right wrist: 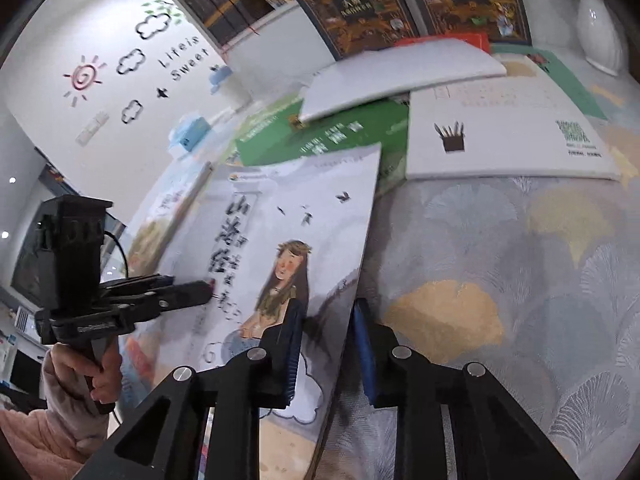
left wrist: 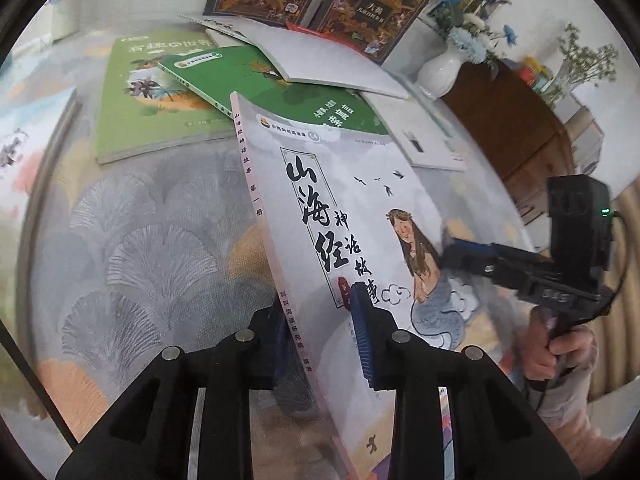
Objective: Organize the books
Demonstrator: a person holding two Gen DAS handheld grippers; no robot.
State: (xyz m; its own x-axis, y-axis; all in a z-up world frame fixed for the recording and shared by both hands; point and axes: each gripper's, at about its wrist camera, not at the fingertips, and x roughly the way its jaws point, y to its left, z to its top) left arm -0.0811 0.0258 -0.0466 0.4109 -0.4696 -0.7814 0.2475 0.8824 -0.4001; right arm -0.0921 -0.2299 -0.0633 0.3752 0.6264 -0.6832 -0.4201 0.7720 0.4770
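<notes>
- The left gripper (left wrist: 320,340) points steeply down toward the table, its jaws narrow and clamped on the spine edge of the mermaid book (left wrist: 352,216): one blue pad (left wrist: 366,344) lies on the front cover, the other finger sits behind the spine.
- The right gripper (right wrist: 326,348) also angles down, jaws narrow, pinching the opposite long edge of the same book near its lower corner; one pad presses the cover, the other is under the page edge.
- In the left wrist view a hand (left wrist: 556,352) in a pale fleecy sleeve grips the right tool's handle at far right.
- The mermaid book is held tilted above the fan-patterned tablecloth (left wrist: 152,248), cover up, its long axis running from the near grippers away toward the far pile, title end farthest.
- Beyond it lie two green books (left wrist: 160,92), overlapping, with a white booklet (left wrist: 320,60) on top of them.
- A white book (right wrist: 508,140) lies flat to the right of the pile.
- Two dark ornate volumes (left wrist: 360,4) lean upright at the far edge, beside a white vase (left wrist: 440,68) of blue flowers.
</notes>
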